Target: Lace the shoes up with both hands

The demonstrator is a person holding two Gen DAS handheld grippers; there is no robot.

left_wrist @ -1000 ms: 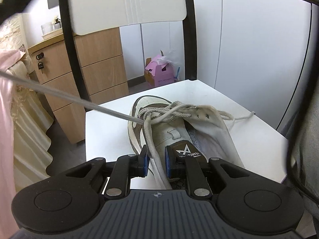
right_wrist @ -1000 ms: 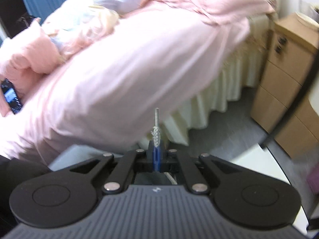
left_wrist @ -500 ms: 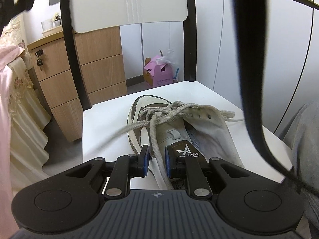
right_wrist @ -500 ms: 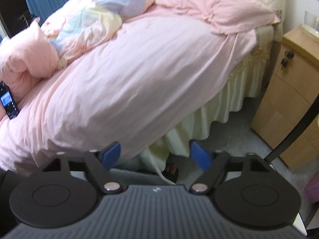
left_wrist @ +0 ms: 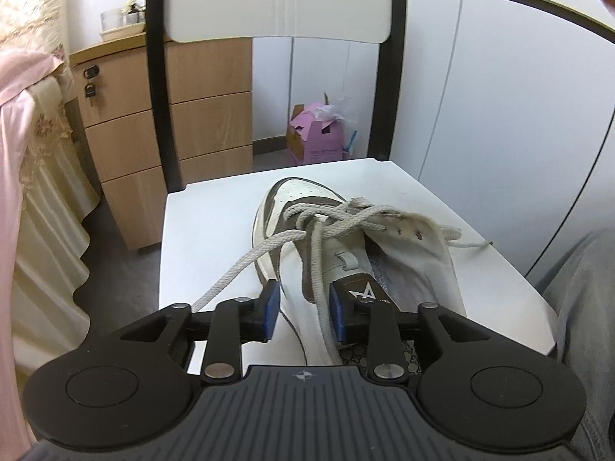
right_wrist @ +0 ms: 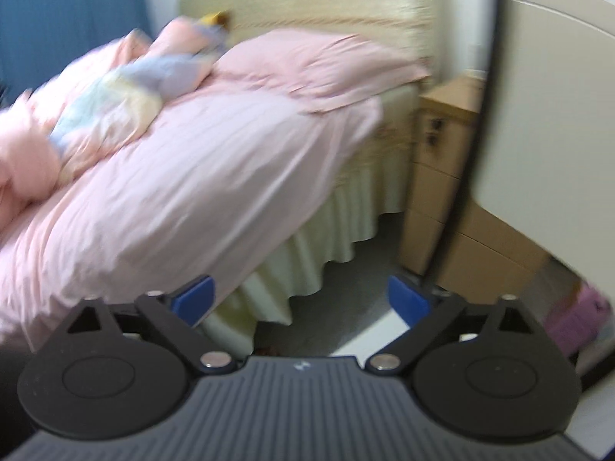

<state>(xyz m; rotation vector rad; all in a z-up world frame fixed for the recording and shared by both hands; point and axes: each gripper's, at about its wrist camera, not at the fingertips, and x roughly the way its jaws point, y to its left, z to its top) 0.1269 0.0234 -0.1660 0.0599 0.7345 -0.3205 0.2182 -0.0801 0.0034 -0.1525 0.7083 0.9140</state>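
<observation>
I am holding my left gripper (left_wrist: 301,309) with its blue pads parted around a grey woven lace (left_wrist: 321,269), which is touching the right pad. The white-and-brown leather sneaker (left_wrist: 303,230) is lying at 12 o'clock on the white chair seat (left_wrist: 203,223). My right gripper (right_wrist: 300,299) is gaping wide and empty, facing the pink-covered bed (right_wrist: 192,176).

White chair seat (left_wrist: 215,230), brown-and-cream sneaker (left_wrist: 307,238) lying on it, loose lace end (left_wrist: 467,244) trailing across the seat

Bedroom: white walls (left_wrist: 499,96), grey floor (left_wrist: 127,276). Bed (right_wrist: 192,176) in pink bedding, cream skirt. Wooden drawer unit (left_wrist: 127,134), pink box (left_wrist: 317,140) behind white chair (left_wrist: 276,0).
</observation>
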